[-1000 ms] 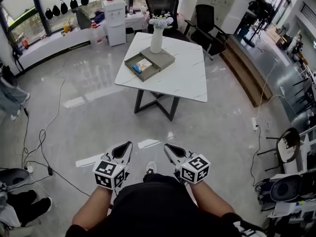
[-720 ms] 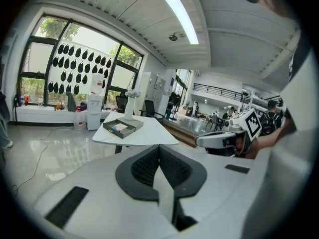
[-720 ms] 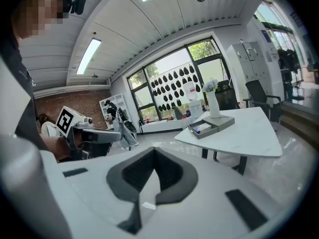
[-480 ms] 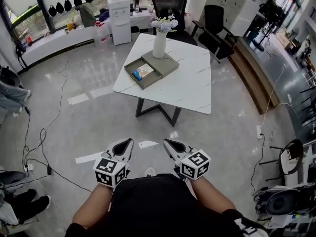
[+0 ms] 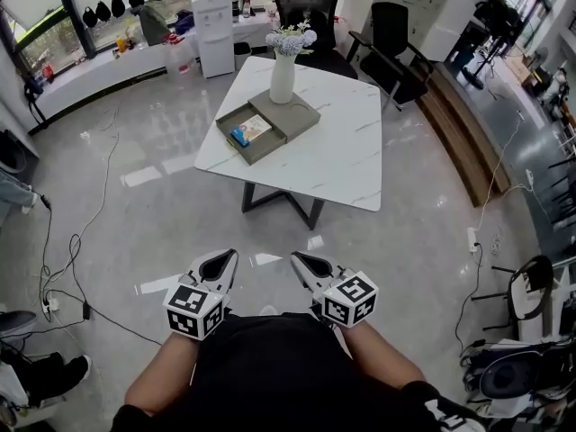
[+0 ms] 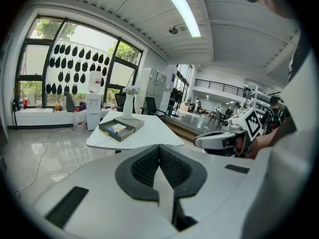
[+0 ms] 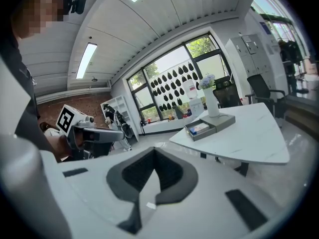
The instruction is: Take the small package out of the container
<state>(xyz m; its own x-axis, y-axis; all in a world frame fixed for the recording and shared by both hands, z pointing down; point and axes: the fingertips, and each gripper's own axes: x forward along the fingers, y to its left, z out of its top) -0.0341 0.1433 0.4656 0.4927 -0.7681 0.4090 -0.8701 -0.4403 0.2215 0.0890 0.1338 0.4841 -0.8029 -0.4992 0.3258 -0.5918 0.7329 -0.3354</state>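
Observation:
A grey open container (image 5: 232,121) lies on the white marble table (image 5: 333,151), far ahead of me. Inside it rests a small package (image 5: 251,130) with a blue end. The container's lid (image 5: 297,112) sits under a white vase of flowers (image 5: 284,72). My left gripper (image 5: 221,261) and right gripper (image 5: 302,263) hang low near my body over the floor, both shut and holding nothing. The container (image 6: 116,129) shows small in the left gripper view, and the same container (image 7: 200,129) appears in the right gripper view.
Black office chairs (image 5: 389,43) stand behind the table. A white water dispenser (image 5: 214,30) is at the back wall. Cables (image 5: 67,268) trail over the glossy floor at the left. A wooden platform (image 5: 454,133) runs along the right.
The table has shifted slightly closer and lower in the head view. Both grippers stay shut at my waist, drifting a little left.

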